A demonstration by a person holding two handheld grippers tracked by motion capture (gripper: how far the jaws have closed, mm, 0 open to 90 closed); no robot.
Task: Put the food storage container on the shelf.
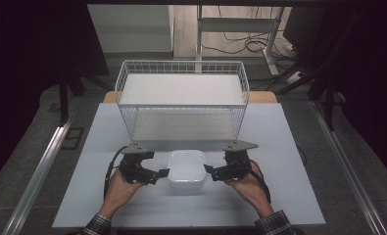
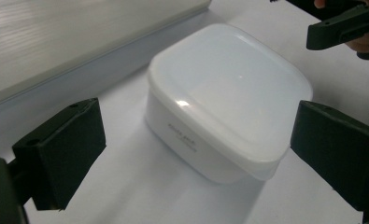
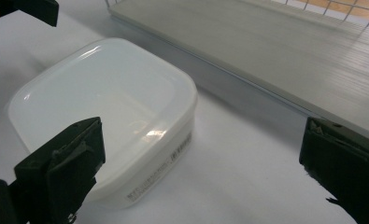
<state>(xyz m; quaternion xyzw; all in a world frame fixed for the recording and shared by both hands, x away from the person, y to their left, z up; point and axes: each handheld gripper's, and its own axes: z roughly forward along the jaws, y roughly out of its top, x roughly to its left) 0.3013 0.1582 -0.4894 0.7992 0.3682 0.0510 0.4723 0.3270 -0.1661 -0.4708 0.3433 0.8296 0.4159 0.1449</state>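
A white lidded plastic container sits on the pale table, in front of the wire shelf rack. My left gripper is just to its left and stands open, jaws aimed at the container's side. My right gripper mirrors it on the right, open too, with nothing held. In the left gripper view the container lies ahead between the spread jaws, and the right gripper shows at the top right. In the right gripper view the container lies ahead to the left, with a label on its side wall.
A white wire rack with two shelf boards stands behind the container. Its lower shelf runs close past the container. The table has bare room at both sides and in front. Cables lie on the floor beyond.
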